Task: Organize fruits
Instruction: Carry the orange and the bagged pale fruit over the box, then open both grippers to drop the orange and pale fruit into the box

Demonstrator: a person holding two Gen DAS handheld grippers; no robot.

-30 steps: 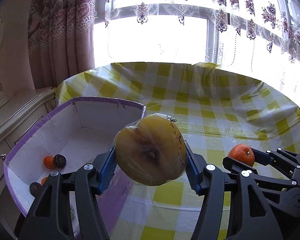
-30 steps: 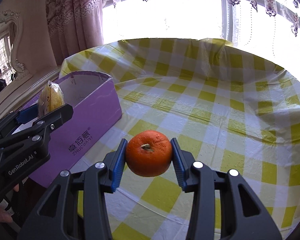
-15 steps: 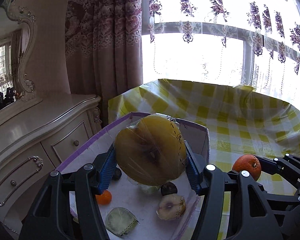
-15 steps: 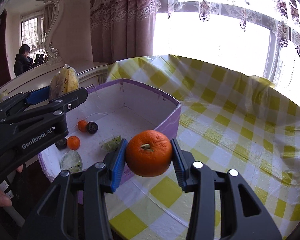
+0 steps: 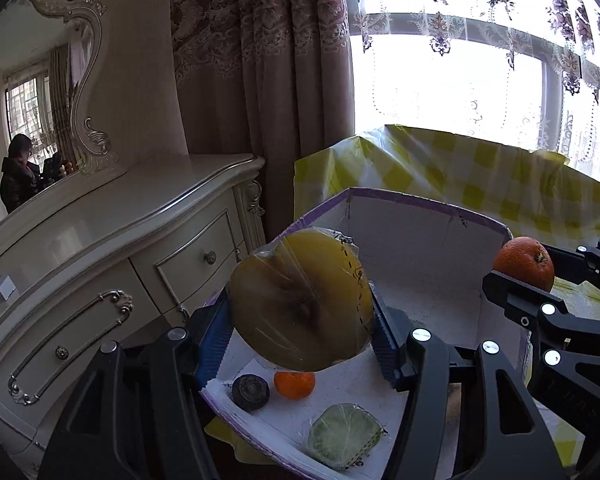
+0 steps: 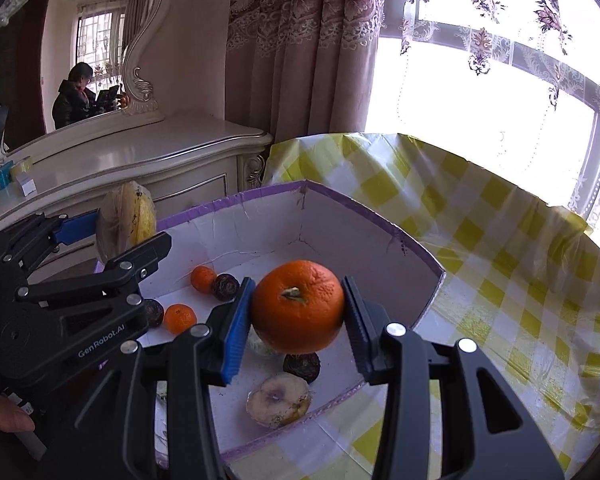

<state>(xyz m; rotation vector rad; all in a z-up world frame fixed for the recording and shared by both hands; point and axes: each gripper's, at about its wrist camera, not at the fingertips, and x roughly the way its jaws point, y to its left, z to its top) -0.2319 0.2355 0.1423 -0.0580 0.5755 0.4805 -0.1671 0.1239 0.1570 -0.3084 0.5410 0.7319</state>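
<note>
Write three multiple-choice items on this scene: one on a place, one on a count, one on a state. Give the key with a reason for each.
1. Where is the large orange?
A. Lying on the checked cloth
B. Between the right gripper's pads, over the box
C. On the dresser

2. How many small oranges lie in the box in the right wrist view?
A. Two
B. None
C. Five

3. What state is the left gripper in?
A. Open and empty
B. Shut on the wrapped yellow fruit half
C. Shut on a small orange

Key: B, both blue pads press its sides; A, one by the back, one nearer; B, its pads clamp the wrapped half.
</note>
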